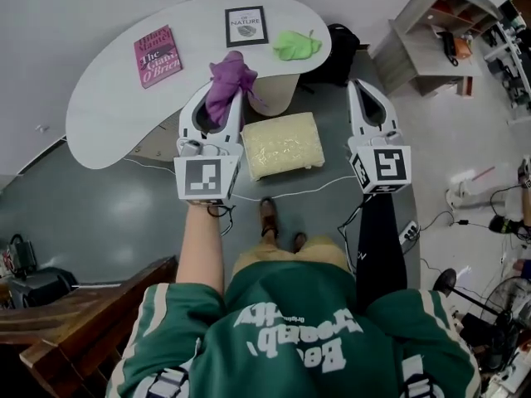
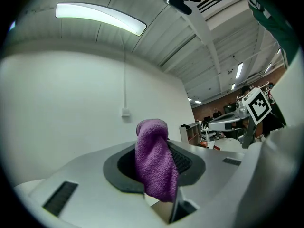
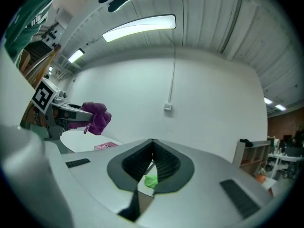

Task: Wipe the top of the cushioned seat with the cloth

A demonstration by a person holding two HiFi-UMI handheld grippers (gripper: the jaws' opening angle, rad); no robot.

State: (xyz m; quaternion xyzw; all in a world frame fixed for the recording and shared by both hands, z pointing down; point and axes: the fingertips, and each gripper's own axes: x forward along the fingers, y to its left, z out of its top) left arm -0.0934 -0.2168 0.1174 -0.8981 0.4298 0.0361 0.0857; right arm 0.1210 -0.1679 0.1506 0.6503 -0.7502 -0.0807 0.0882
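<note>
A purple cloth [image 1: 230,81] is clamped in my left gripper [image 1: 224,98], which is held above the floor just left of the cushioned seat [image 1: 282,144], a pale yellow square pad. In the left gripper view the cloth [image 2: 155,159] fills the gap between the jaws and droops over them. My right gripper [image 1: 365,89] hangs to the right of the seat, shut with nothing in it; its own view shows the jaw tips [image 3: 152,141] meeting. From there the left gripper with the purple cloth [image 3: 95,118] shows at the left.
A white curved table [image 1: 108,98] stands behind the seat, carrying a pink book [image 1: 157,55], a framed card [image 1: 246,26] and a green cloth [image 1: 296,46]. Cables run over the grey floor. A grey shelf unit [image 1: 431,31] stands at the back right, a wooden bench [image 1: 75,322] at the near left.
</note>
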